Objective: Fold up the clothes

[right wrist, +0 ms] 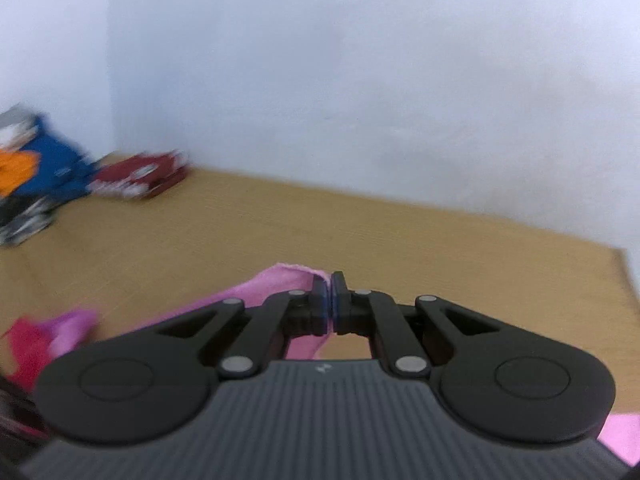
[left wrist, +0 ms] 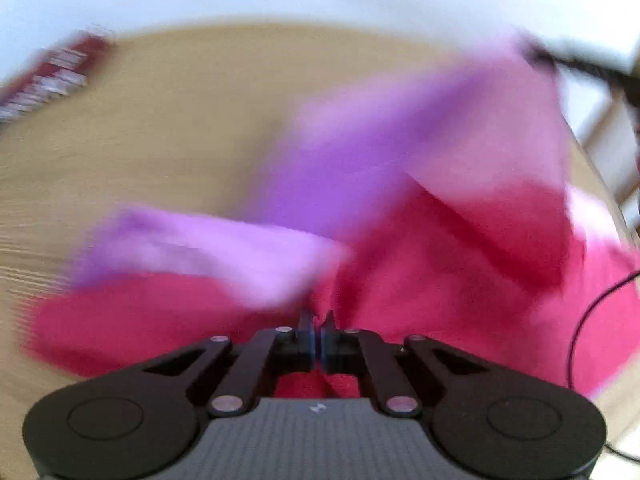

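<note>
A pink garment (left wrist: pixel 460 272) with paler pink and purple-looking folds is lifted over the wooden table (left wrist: pixel 160 152); the left wrist view is blurred by motion. My left gripper (left wrist: pixel 319 320) is shut on a bunched part of the pink garment at its near edge. My right gripper (right wrist: pixel 331 282) is shut on a pale pink edge of the same garment (right wrist: pixel 276 284), held above the table (right wrist: pixel 440 248). In the left wrist view the right gripper (left wrist: pixel 540 54) shows blurred at the far right, holding the raised corner.
A folded dark red patterned garment (right wrist: pixel 140 176) lies at the table's far left by the white wall; it also shows in the left wrist view (left wrist: pixel 52 76). A pile of blue, orange and dark clothes (right wrist: pixel 28 176) lies left of it. A black cable (left wrist: pixel 580 332) hangs at the right.
</note>
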`<action>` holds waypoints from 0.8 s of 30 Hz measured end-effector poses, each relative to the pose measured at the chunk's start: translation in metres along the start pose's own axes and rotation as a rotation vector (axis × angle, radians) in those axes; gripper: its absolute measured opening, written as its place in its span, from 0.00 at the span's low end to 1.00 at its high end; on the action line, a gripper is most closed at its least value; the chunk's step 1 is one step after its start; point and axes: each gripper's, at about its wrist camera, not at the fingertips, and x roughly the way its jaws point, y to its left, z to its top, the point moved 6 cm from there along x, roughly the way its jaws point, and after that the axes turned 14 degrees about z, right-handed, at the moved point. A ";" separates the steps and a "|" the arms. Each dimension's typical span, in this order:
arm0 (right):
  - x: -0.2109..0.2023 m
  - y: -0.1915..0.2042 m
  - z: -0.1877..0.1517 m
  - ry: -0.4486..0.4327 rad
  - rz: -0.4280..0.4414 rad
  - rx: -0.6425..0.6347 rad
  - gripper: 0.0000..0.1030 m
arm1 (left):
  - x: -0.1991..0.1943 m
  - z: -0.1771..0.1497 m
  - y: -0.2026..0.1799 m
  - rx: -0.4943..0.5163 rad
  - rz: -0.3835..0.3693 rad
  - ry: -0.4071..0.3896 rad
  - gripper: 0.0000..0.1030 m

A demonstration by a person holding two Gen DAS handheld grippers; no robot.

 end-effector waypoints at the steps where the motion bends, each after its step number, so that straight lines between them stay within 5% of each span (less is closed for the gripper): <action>1: -0.005 -0.014 0.011 -0.026 -0.051 0.004 0.05 | -0.016 0.012 0.030 -0.057 0.044 -0.040 0.03; 9: -0.073 -0.094 0.096 -0.239 -0.459 0.029 0.04 | -0.118 0.120 0.276 -0.313 0.554 -0.337 0.03; 15: -0.131 -0.127 0.116 -0.271 -0.858 0.032 0.04 | -0.122 0.175 0.424 -0.384 0.855 -0.354 0.03; 18: -0.156 -0.149 0.105 -0.191 -1.093 0.033 0.04 | -0.087 0.188 0.475 -0.386 0.897 -0.268 0.05; 20: -0.157 -0.156 0.085 -0.060 -1.087 0.102 0.07 | -0.052 0.190 0.490 -0.349 0.855 -0.201 0.10; 23: -0.125 -0.116 0.045 0.098 -0.878 0.151 0.13 | -0.003 0.190 0.486 -0.265 0.743 -0.152 0.22; 24: -0.105 -0.090 0.027 0.150 -0.795 0.130 0.32 | 0.010 0.185 0.474 -0.238 0.694 -0.142 0.33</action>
